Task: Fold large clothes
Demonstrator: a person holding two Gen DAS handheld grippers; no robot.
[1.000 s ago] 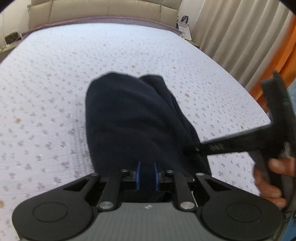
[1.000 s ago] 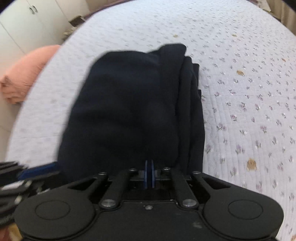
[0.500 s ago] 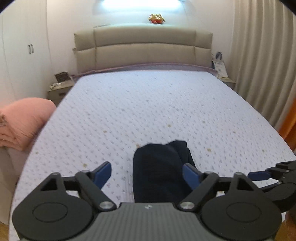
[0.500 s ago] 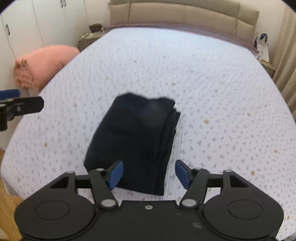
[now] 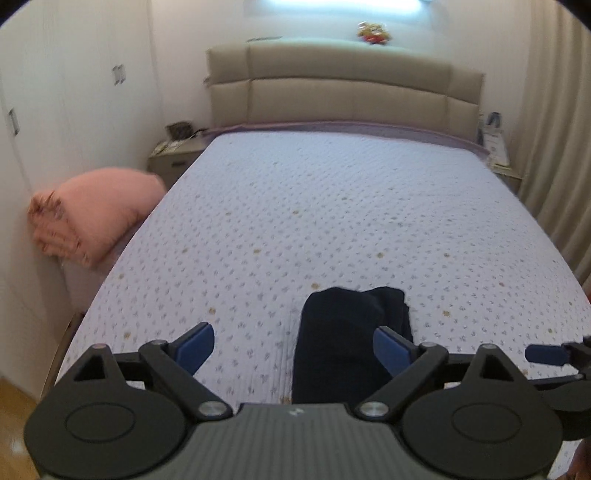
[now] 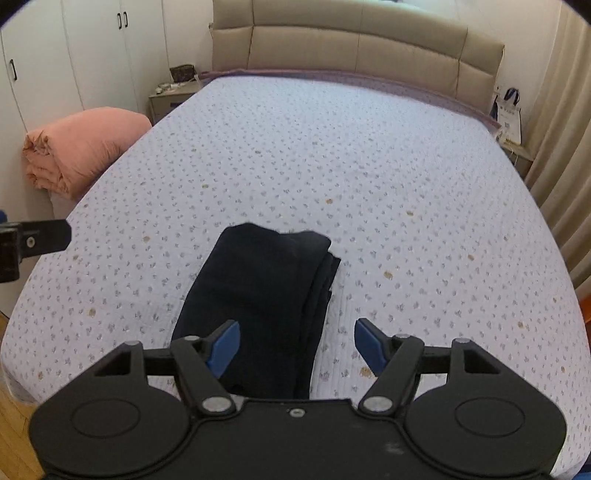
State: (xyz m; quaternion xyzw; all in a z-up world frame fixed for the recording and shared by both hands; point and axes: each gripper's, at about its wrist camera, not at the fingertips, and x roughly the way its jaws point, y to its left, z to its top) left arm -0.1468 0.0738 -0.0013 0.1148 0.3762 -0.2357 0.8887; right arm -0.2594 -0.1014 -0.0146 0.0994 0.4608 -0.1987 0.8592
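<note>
The folded dark garment (image 6: 262, 295) lies on the bed (image 6: 369, 166) near its front edge, long axis running near-to-far, below both grippers, nearer the right gripper (image 6: 297, 341), its fingers apart and empty, while the left gripper (image 5: 293, 345) is opening, holding nothing.

Bed (image 5: 332, 221): large, covered by a pale quilted bedspread with a small floral print; it fills the middle of both views.
Headboard (image 5: 347, 92): beige, padded in panels, upright at the bed's far end.
Toy (image 5: 373, 31): small, red and yellow, on the ledge above the headboard; blurred.
Pink duvet (image 6: 77, 147): folded, bulky, just beside the bed's left edge.
Nightstand (image 6: 170, 98): at the bed's far left corner, small items on top, too small to tell.
Wardrobe (image 6: 74, 55): white doors with dark handles, along the wall left of the bed.
Curtains (image 5: 554, 147): beige, pleated, right of the bed.
Paper bag (image 6: 509, 114): white with dark handles, at the bed's far right corner.
</note>
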